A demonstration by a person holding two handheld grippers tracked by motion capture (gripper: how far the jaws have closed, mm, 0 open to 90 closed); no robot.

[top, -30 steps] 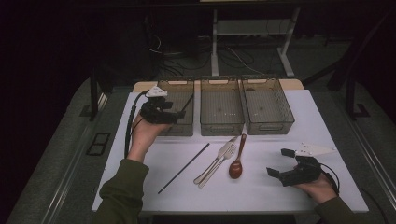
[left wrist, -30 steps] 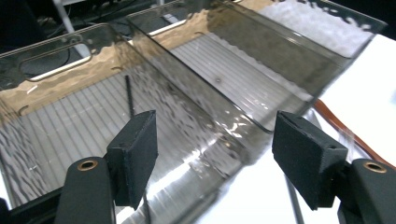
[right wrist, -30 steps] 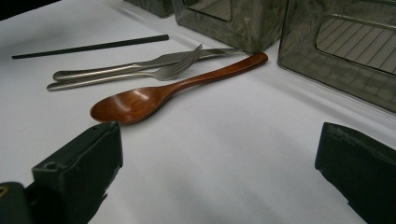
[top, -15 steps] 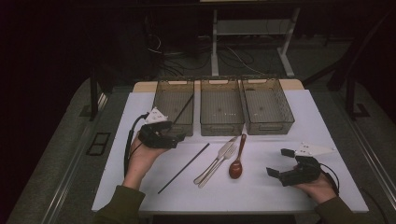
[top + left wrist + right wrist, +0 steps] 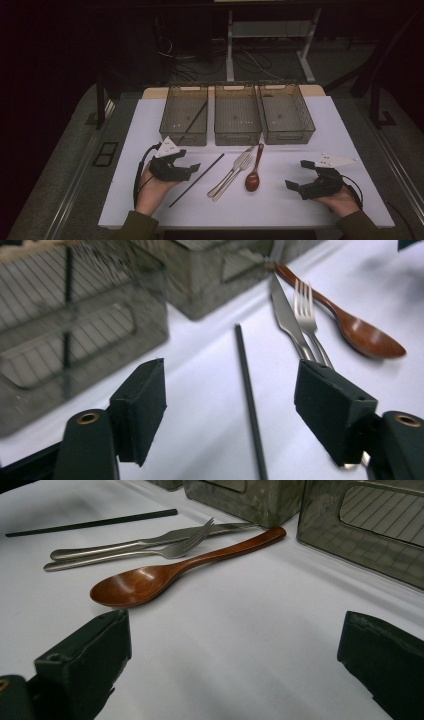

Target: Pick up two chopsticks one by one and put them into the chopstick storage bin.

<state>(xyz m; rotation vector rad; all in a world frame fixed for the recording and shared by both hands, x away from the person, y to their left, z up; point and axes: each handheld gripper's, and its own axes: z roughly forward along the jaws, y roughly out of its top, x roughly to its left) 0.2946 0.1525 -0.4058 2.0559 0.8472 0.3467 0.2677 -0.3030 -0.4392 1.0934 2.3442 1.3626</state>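
White table top (image 5: 150, 130) in a dark room with cables on the floor; left gripper (image 5: 192, 169) spread above black chopstick (image 5: 197, 180), right gripper (image 5: 298, 175) spread, empty

Black chopstick (image 5: 196, 173), brown wooden spoon (image 5: 252, 178), silver fork (image 5: 235, 174), white table (image 5: 325, 135)

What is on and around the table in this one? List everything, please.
Bins: three, clear grey, side by side at the table's far edge.
Chopstick in bin: one, black, leaning in the left bin.
Chopstick on table: one, black, lying before the left bin.
Knife: one, silver, mid-table.
Fork: one, silver, against the knife.
Spoon: one, brown wood, right of the fork.
Table: one, white.
Left gripper: black, open, empty, beside the table chopstick.
Right gripper: black, open, empty, right of the spoon.
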